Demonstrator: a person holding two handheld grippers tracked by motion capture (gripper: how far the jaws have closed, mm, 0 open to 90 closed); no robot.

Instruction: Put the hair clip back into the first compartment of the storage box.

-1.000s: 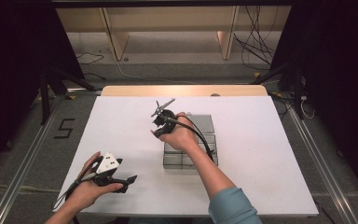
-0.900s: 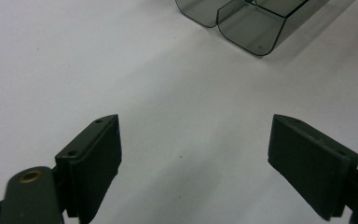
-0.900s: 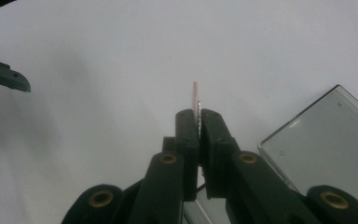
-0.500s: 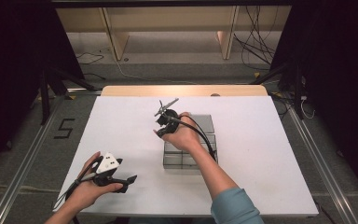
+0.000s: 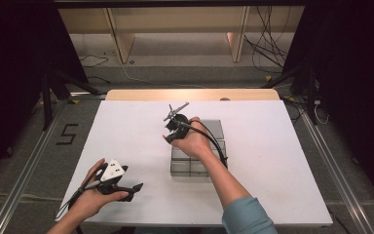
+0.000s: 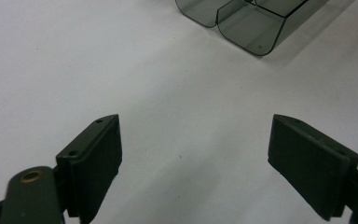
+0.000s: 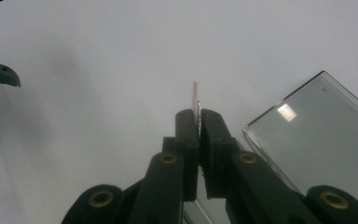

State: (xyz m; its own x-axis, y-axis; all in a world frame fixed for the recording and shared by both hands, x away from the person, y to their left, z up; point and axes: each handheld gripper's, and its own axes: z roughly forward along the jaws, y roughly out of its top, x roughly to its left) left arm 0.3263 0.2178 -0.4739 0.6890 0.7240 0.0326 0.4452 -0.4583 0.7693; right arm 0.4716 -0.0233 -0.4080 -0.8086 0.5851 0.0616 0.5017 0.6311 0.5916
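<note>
Right hand-held gripper [image 5: 176, 113] raised slightly, clamping thin tool [image 7: 196, 100]

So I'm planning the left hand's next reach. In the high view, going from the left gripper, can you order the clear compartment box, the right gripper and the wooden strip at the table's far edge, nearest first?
1. Clear compartment box, to the right of the left gripper.
2. Right gripper, raised beyond the box's left side, shut on a thin metal piece.
3. Wooden strip, along the table's far edge.

Thin item [image 7: 196, 100] pinched in right gripper [image 7: 198, 122] too slim to identify
</note>
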